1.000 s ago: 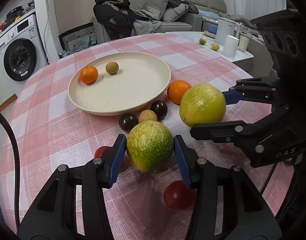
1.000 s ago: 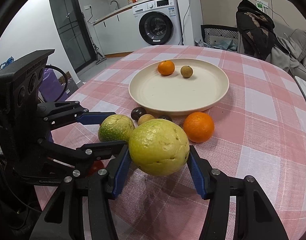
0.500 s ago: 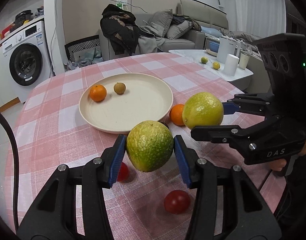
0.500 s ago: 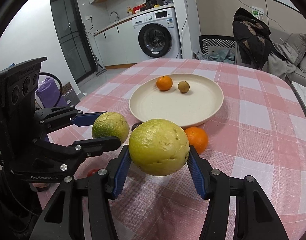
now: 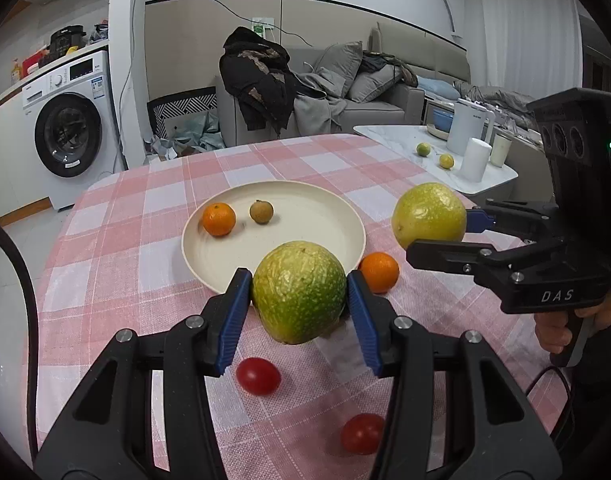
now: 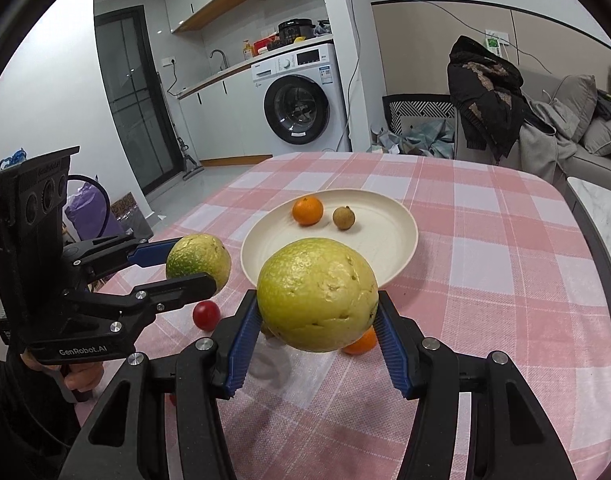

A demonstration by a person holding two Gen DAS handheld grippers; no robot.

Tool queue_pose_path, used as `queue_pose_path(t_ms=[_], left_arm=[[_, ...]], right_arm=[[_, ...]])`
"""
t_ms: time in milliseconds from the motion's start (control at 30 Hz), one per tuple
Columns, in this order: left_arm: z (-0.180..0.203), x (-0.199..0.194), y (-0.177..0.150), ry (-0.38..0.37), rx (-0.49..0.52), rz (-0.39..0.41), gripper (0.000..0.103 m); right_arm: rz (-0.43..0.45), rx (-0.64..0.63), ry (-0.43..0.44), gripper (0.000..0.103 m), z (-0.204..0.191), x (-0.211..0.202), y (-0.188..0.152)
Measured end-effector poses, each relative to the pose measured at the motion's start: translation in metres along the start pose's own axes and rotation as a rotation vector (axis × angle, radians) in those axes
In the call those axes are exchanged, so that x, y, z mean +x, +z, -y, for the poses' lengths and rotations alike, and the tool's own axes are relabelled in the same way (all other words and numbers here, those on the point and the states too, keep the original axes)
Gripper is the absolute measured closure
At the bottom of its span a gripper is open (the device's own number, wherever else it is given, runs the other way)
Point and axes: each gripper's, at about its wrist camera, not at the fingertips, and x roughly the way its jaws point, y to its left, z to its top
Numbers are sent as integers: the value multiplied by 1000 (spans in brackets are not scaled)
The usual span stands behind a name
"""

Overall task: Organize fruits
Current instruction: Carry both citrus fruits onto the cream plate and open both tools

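Note:
My left gripper [image 5: 299, 306] is shut on a green bumpy citrus [image 5: 299, 290] and holds it in the air above the table's near side; it also shows in the right wrist view [image 6: 198, 258]. My right gripper [image 6: 318, 326] is shut on a yellow-green citrus [image 6: 319, 294], also lifted, seen at the right in the left wrist view [image 5: 429, 216]. A cream plate [image 5: 317, 216] holds a small tangerine [image 5: 219, 219] and a brown longan [image 5: 261, 212]. An orange [image 5: 379, 272] lies on the cloth by the plate's rim.
Two cherry tomatoes [image 5: 258, 376] [image 5: 362, 433] lie on the pink checked tablecloth [image 5: 105, 280] below my left gripper. Beyond the table's right edge, a white side table [image 5: 433, 152] carries a kettle, cups and two small fruits. A washing machine [image 5: 71, 132] stands far left.
Both grippers have risen with their citrus fruits, off the table. The small dark and brown fruits by the plate are now hidden behind the green citrus.

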Motion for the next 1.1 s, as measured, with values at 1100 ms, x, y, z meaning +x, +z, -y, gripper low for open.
queue_pose_path(t_ms=[1100], left_arm=[[-34,50,18,48,-85,27,57]], right_arm=[[-36,-4,-35,46,10,52,36]])
